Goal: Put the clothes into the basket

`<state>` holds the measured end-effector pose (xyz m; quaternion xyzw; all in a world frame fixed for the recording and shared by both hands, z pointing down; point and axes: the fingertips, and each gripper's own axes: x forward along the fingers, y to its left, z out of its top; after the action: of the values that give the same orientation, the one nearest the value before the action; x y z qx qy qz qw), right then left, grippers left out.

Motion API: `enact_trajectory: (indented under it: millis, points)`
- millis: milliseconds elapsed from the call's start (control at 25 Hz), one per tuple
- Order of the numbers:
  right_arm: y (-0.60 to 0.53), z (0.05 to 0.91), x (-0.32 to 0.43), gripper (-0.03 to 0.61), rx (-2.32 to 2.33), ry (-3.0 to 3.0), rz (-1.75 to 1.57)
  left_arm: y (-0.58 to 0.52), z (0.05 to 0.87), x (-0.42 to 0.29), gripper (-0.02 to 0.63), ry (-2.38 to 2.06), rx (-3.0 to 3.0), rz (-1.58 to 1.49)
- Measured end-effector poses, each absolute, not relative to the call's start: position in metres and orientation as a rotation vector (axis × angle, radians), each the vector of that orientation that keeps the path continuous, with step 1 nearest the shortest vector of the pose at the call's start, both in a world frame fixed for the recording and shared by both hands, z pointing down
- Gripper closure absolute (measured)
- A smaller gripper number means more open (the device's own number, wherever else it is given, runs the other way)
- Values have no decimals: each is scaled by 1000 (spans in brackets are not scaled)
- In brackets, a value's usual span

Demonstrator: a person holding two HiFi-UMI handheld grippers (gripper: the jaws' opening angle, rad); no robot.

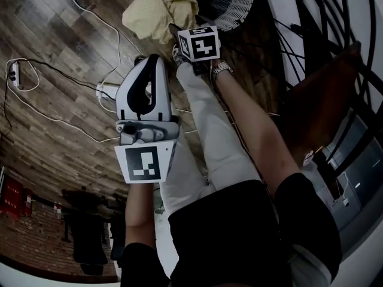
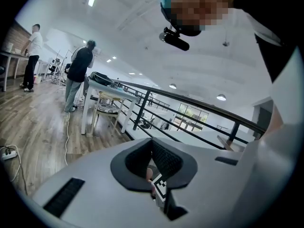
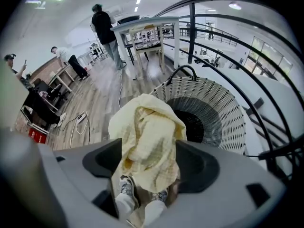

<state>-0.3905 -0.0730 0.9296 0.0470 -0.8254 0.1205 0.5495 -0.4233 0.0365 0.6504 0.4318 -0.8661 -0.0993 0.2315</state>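
Observation:
A pale yellow cloth [image 1: 159,8] hangs bunched at my right gripper [image 1: 179,31], just left of the white woven basket [image 1: 234,5]. In the right gripper view the cloth [image 3: 148,141] fills the gap between the two wide-set jaws and touches both. It hangs above the person's shoes [image 3: 127,186]. The basket [image 3: 223,113] stands just beyond it and its dark inside looks empty. My left gripper [image 1: 152,60] is nearer the body. Its white fingers meet at the tips, and in its own view [image 2: 152,144] nothing is between them.
White cables and a power strip [image 1: 106,90] lie on the wooden floor to the left. A black railing [image 3: 192,27] and a drop run along the right behind the basket. A white table [image 3: 142,25] and several people [image 2: 77,75] stand farther off.

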Motion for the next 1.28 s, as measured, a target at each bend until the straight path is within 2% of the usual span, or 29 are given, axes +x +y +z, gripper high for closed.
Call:
enact_trajectory:
  millis: [440,600,680,800,1280]
  points:
    - [-67,877,-382,250,112,-2031,293,25,608,-418,601,-2430,1234,-280]
    - [-70,852,-379,478,164,-2045,363,27,592,-424,600,-2476,1237,-284]
    - [-71,837,-377,531,185,-2056,406,28,582,-428,600,-2510,1223,-292]
    - [-73,814,-372,566,213,-2075,438,26,564,-431,600,-2541,1206,-321]
    - [-56,698,-379,569,147,-2253,373,22,504,-409,601,-2556,1253,-331]
